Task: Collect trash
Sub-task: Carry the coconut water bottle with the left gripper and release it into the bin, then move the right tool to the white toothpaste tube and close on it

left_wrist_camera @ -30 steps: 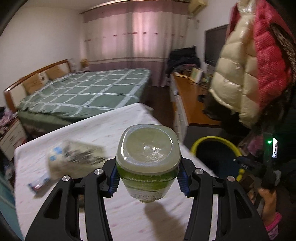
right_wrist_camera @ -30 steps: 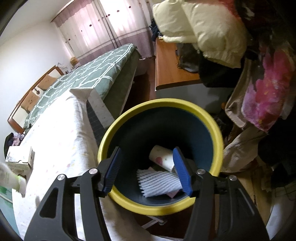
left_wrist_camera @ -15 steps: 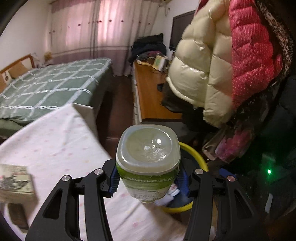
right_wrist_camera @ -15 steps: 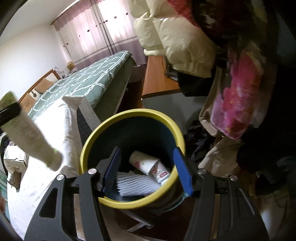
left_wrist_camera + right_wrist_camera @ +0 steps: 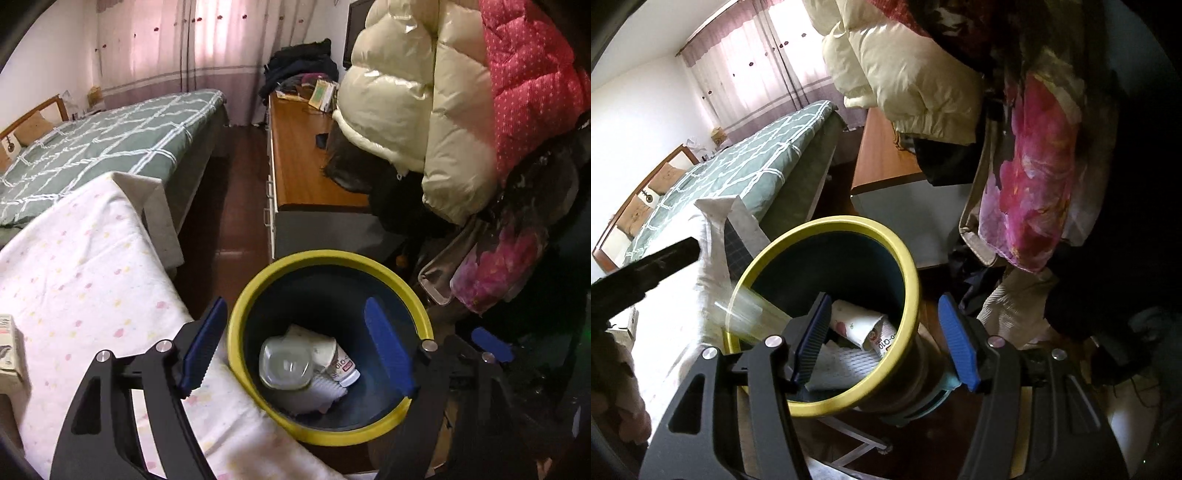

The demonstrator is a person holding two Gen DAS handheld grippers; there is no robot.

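Note:
A dark blue trash bin with a yellow rim (image 5: pixel 258 291) stands by the table's edge. My left gripper (image 5: pixel 295 347) is open above it, empty. The clear bottle with a green label (image 5: pixel 286 363) lies in the bin on a paper cup (image 5: pixel 325 347) and white foam netting. In the right wrist view the bottle (image 5: pixel 753 314) is a blur falling across the bin's rim (image 5: pixel 908 273). My right gripper (image 5: pixel 882 339) straddles the bin's near rim; whether its pads press the wall is unclear. The paper cup (image 5: pixel 857 325) and netting (image 5: pixel 842 362) show inside.
A table with a white dotted cloth (image 5: pixel 85 280) lies left of the bin, a small box (image 5: pixel 9 347) on it. Hanging puffer jackets (image 5: pixel 424 110) crowd the right. A wooden dresser (image 5: pixel 303 162) and a green bed (image 5: pixel 103 140) stand beyond.
My left gripper carried the bottle right from the table to over the bin, then opened. The bottle dropped into the bin. The right gripper stayed at the bin's rim.

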